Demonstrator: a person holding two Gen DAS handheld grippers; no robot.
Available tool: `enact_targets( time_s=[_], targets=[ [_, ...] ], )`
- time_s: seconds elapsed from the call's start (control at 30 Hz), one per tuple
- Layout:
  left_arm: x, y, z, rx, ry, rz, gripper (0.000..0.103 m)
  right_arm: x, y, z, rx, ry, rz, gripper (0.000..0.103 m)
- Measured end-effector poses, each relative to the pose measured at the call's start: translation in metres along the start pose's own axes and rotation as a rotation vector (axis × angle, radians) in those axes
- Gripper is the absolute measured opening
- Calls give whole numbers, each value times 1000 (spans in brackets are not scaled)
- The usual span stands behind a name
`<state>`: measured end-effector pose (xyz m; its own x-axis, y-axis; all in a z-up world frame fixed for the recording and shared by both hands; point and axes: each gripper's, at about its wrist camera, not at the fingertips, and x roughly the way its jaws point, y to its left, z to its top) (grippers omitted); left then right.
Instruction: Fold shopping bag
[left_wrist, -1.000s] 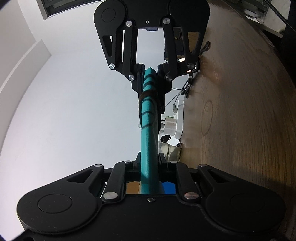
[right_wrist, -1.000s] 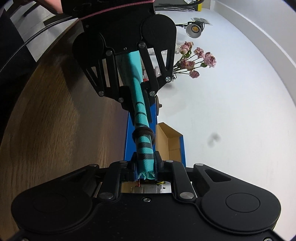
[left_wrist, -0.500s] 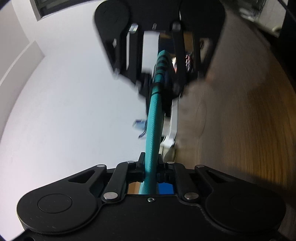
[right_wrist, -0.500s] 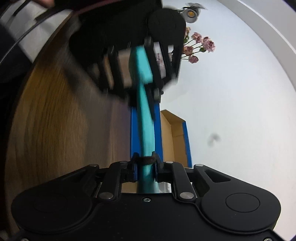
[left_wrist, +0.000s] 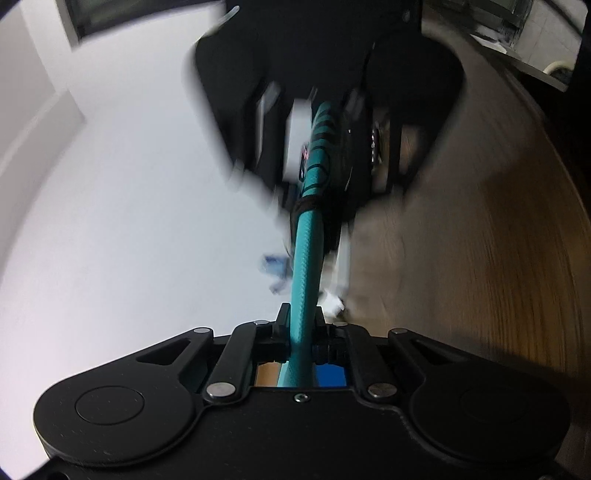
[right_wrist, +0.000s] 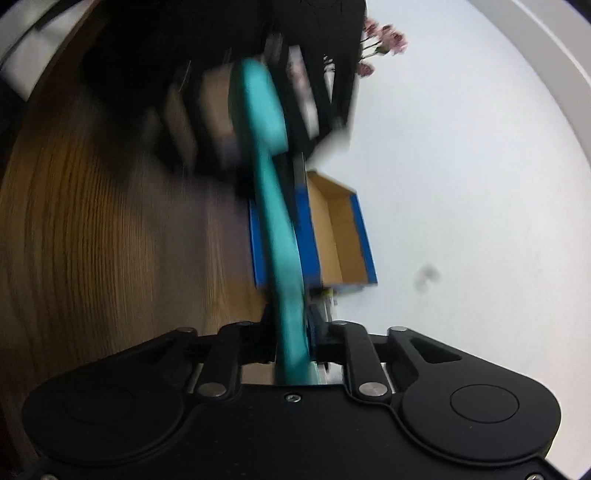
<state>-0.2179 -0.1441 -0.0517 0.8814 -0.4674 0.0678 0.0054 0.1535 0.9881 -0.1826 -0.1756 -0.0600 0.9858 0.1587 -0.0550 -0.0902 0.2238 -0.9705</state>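
The shopping bag (left_wrist: 304, 280), gathered into a narrow teal band, stretches edge-on between the two grippers. The left gripper (left_wrist: 301, 341) is clenched on one end and the right gripper (right_wrist: 291, 343) on the other, each facing the other. The wooden surface (right_wrist: 92, 240) lies beside them, an open blue box (right_wrist: 332, 236) beyond. Judging by the slim band, lengthwise folding looks done; bringing the ends together remains.

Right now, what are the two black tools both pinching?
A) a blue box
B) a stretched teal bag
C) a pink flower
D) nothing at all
B: the teal bag runs taut from the shut left tool to the right tool, which is shut on its other end.
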Motion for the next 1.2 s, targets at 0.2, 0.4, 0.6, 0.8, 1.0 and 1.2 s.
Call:
enact_targets(
  time_s=[0.2,0.4,0.6,0.8,1.0,1.2],
  targets=[
    [-8,5,-1,-5,24,5,26,7,-7,-15,29,14,7,16],
    [-16,2,0,-30,73,-10,11,36,-2,-5,33,74,1,17],
    [-22,7,7,-40,103,-2,11,46,-2,-6,32,72,-34,22],
    [-36,7,23,-46,81,20,9,51,3,8,68,71,-40,20],
    [-55,18,15,-42,85,16,9,3,12,-47,17,-23,-68,19],
    [-73,21,19,9,34,10,9,-1,21,-56,-9,-57,-56,17]
  ],
)
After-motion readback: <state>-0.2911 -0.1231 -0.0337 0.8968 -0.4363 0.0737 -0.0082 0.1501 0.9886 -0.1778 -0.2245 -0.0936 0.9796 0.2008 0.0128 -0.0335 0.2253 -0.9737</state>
